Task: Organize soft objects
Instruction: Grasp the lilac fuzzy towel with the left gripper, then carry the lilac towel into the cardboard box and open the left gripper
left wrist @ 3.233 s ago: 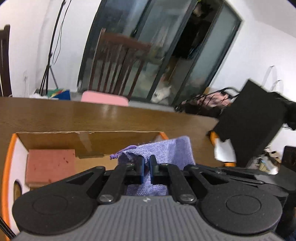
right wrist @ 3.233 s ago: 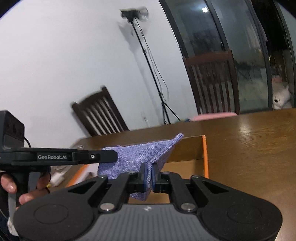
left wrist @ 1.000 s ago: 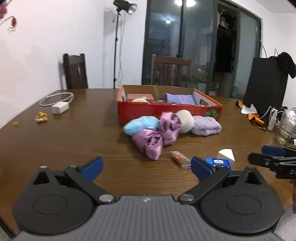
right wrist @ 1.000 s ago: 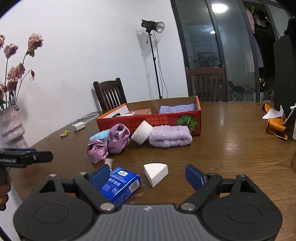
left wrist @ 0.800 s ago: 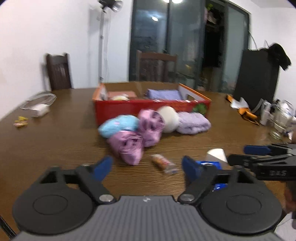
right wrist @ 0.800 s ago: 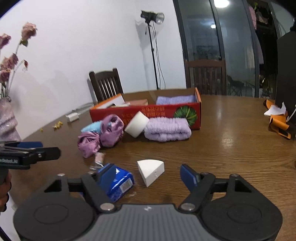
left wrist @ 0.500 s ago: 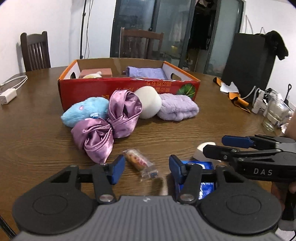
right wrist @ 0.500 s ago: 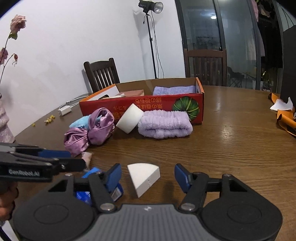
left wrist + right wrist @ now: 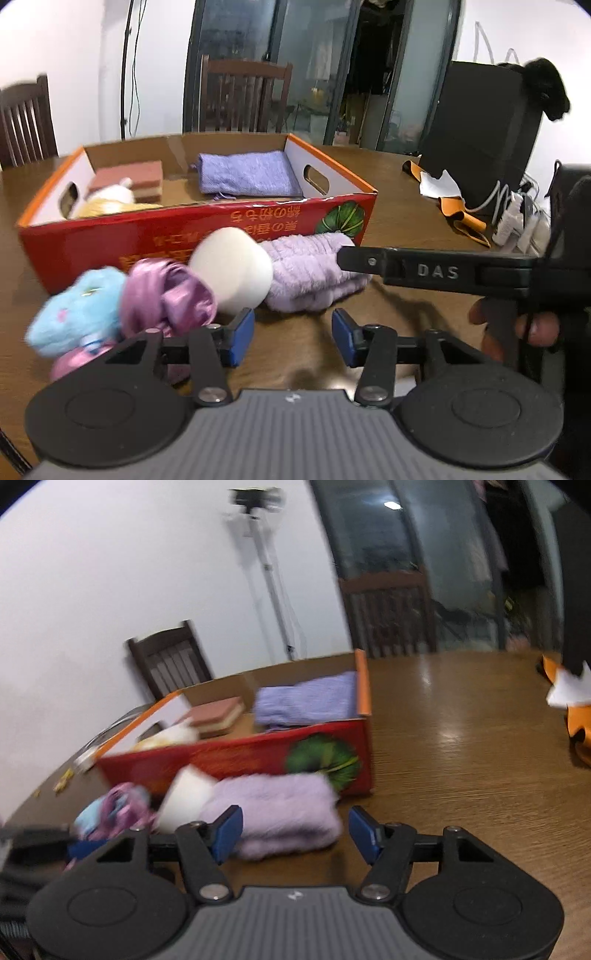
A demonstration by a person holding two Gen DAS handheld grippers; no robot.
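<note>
A red cardboard box [image 9: 207, 225] [image 9: 236, 755] holds a folded purple cloth [image 9: 247, 179] [image 9: 306, 701], a pink sponge [image 9: 133, 177] and a pale plush. In front of it lie a fuzzy lilac towel [image 9: 310, 273] [image 9: 277, 812], a white sponge [image 9: 232, 273] [image 9: 188, 797], a purple satin scrunchie [image 9: 166, 299] and a blue plush [image 9: 77, 310]. My left gripper [image 9: 291, 338] is open and empty, just short of the towel and sponge. My right gripper [image 9: 295, 832] is open, its jaws either side of the lilac towel's near end. It also shows from the side in the left wrist view [image 9: 424, 271].
Orange and white scraps [image 9: 447, 201] [image 9: 572, 709] lie on the wooden table [image 9: 461, 738] to the right. A black case [image 9: 487, 136] and cables stand at the right edge. Wooden chairs [image 9: 243, 96] stand behind the table.
Both grippers have let go of the purple cloth, which now lies in the box, pulled back, then moved forward to the pile. The right gripper has come up to the lilac towel.
</note>
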